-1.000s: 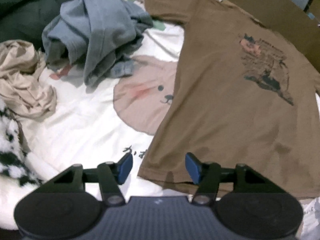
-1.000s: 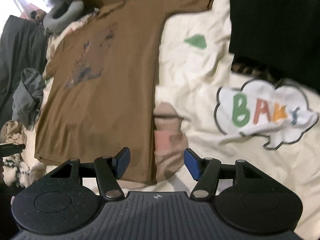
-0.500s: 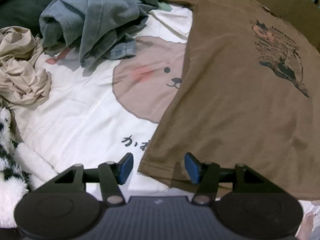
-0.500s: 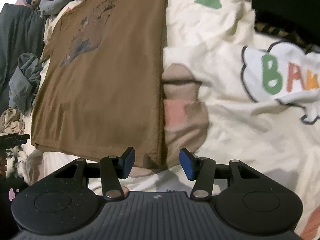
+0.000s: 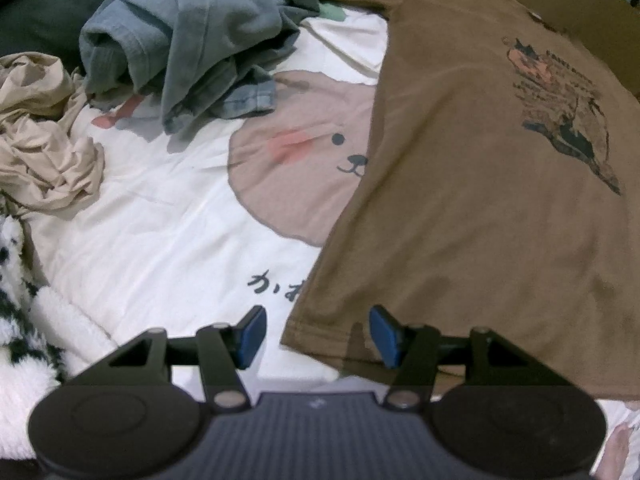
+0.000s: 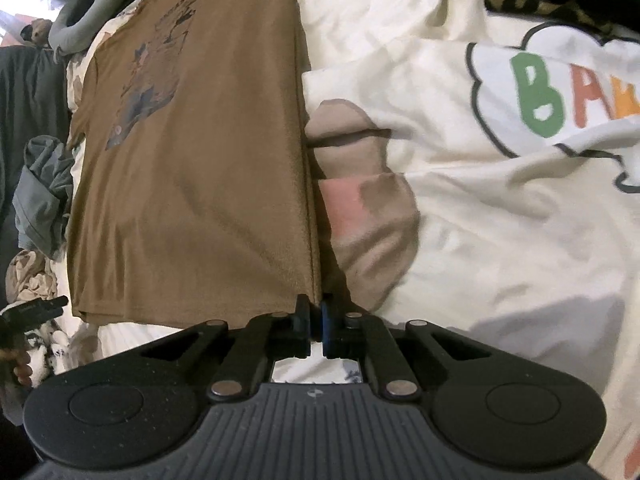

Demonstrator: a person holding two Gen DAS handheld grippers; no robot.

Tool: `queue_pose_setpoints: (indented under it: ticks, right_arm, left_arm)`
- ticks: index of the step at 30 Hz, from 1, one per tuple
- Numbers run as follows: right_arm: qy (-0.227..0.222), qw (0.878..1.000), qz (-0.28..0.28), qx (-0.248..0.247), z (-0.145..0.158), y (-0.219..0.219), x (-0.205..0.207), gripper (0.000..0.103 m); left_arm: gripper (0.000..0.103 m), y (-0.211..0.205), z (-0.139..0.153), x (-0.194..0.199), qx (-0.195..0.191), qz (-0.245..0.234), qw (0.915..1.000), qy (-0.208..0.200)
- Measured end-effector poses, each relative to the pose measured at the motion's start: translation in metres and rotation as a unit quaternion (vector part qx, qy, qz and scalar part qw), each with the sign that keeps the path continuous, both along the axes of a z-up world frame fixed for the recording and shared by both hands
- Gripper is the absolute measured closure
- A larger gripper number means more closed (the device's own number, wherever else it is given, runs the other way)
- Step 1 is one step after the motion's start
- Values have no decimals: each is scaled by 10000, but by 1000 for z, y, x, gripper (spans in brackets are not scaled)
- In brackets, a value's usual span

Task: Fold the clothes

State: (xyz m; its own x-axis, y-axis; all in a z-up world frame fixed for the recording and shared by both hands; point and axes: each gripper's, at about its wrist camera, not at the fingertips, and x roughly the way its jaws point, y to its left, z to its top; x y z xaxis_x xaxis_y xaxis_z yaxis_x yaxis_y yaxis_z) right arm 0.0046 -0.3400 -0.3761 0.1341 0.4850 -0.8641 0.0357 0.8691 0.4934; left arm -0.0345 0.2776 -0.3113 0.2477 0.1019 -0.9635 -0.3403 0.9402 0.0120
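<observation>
Cartoon-print bedding (image 5: 168, 240) carries a flat brown T-shirt (image 5: 460, 200). Right gripper (image 6: 315, 318) has just clenched its six-o'clock hem corner; left gripper (image 5: 316, 334), released, must pinch next.

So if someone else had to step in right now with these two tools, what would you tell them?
Right tool: has just closed, pinching the near right hem corner of the brown T-shirt.
Left tool: open, its pads either side of the shirt's other hem corner, not gripping yet.
The shirt lies flat, print up, on the cartoon bedsheet. The grey-blue garment and the beige one lie crumpled beyond it.
Done: shirt spread out, one corner gripped.
Left: close the left tool, fold the shirt, then the rest.
</observation>
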Motion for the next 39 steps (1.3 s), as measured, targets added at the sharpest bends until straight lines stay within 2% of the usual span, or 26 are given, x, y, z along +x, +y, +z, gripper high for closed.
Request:
queue_pose_setpoints:
  ticks: [6,11,17,21,23,25,27,29,32,34,39]
  right_arm:
    - [4,9999,-24,-113,9,-8,-2,101]
    - [66,9998,-29,-210,4,-5,1,101]
    - [43,9997,31,-243,0,-4,0,101]
    - [11,9994,134,-322,2,-2,0,101]
    - [-4,9991,186,-380,4,-2,0,101]
    - [0,9989,210,-422,6,-3,2,101]
    - [0,9986,236,-469,8,-4,3,101]
    - [4,9984,244,-518,9,-4,4,101]
    - [11,9981,232,-567,10,-4,6,101]
    - [16,9980,239,-584,10,-3,7,101]
    - [63,9982,188,-564,4,-2,8,101]
  left_arm:
    - [43,2,7,-1,-36,36,9999,-142]
    - [44,10,15,-5,-24,152,9996,-239]
    - [44,20,20,-2,-185,240,9986,-427]
    - [50,25,16,4,-176,371,9981,-454]
    - [56,26,8,8,-247,451,9978,-416]
    - [57,25,0,11,-316,490,9977,-347]
    - [59,22,-8,12,-261,498,9982,-201]
    - [68,22,-15,11,-164,510,9986,-49]
    - [71,25,-16,1,-91,672,9977,-3]
    - [72,28,-13,-8,-240,919,9955,-16]
    - [72,19,-2,-26,-917,1371,9861,-221]
